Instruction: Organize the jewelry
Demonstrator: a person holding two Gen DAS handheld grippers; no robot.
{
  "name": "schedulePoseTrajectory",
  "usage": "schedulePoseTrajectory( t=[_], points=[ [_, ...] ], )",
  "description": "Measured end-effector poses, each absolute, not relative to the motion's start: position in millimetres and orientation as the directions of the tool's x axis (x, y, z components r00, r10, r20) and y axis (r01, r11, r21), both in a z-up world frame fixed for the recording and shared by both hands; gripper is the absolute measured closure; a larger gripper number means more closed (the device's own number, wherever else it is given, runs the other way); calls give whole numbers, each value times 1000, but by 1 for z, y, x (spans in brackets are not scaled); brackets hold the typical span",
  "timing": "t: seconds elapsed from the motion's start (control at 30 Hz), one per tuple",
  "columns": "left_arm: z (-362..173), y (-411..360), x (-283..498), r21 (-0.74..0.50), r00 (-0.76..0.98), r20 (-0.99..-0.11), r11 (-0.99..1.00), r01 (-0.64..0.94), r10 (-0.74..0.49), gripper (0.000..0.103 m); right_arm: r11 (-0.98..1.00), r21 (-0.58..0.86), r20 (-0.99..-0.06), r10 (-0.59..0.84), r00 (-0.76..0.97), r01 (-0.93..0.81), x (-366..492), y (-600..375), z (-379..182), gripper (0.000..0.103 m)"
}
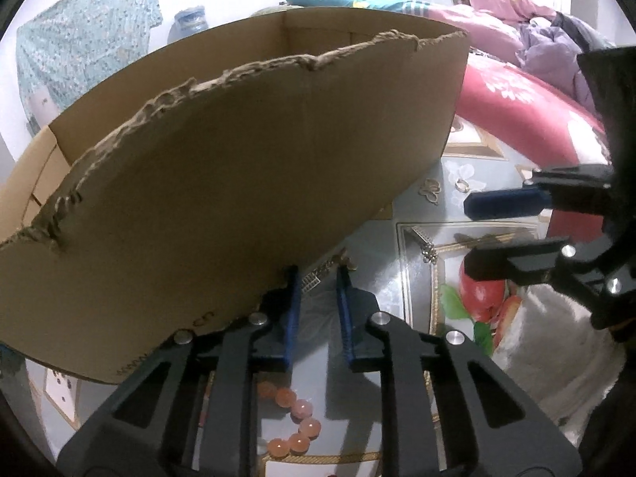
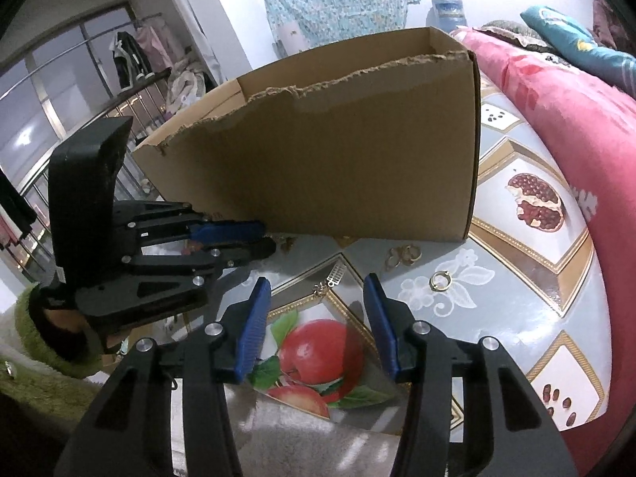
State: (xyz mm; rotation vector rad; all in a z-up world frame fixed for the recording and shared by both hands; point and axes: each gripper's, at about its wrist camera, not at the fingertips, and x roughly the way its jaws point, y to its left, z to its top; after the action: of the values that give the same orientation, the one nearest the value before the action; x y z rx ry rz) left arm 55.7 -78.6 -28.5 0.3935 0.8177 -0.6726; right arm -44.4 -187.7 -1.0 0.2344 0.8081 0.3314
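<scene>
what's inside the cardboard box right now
Only bare inner walls of the cardboard box show above its torn front edge. The front wall hides the floor, so any jewelry inside can't be seen.

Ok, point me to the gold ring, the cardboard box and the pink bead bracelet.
gold ring (image 2: 440, 280): right wrist view, on its band.
cardboard box (image 2: 338, 167): right wrist view, on its front wall.
pink bead bracelet (image 1: 296, 423): left wrist view, on one bead.

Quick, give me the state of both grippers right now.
Left gripper: open, jaws apart, nothing held, tips by the torn brown cardboard box.
Right gripper: open wide, empty, over the fruit-print tablecloth.
</scene>
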Motion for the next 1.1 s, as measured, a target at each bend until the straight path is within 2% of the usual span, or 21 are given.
schedulePoseTrajectory(
  t=[0.13, 0.3, 0.73, 0.97, 1.1],
  points=[
    [-26, -74, 56, 24, 462, -785, 725, 688, -413, 92, 922, 331, -669, 378, 640, -198, -41, -189, -1, 55],
    [-26, -71, 48, -8, 438, -791, 723, 691, -428, 92, 922, 336, -671, 379, 638, -195, -40, -190, -2, 55],
    [-26, -78, 44, 71, 475, -795, 721, 690, -377, 90, 921, 336, -667, 382, 640, -199, -40, -189, -1, 55],
    [-26, -75, 50, 41, 455, -794, 711, 702, -403, 87, 916, 352, -663, 390, 638, -194, -40, -191, -1, 55],
    [-26, -74, 51, 35, 447, -795, 705, 708, -410, 99, 916, 351, -664, 390, 639, -194, -40, -190, -1, 55]
  ],
)
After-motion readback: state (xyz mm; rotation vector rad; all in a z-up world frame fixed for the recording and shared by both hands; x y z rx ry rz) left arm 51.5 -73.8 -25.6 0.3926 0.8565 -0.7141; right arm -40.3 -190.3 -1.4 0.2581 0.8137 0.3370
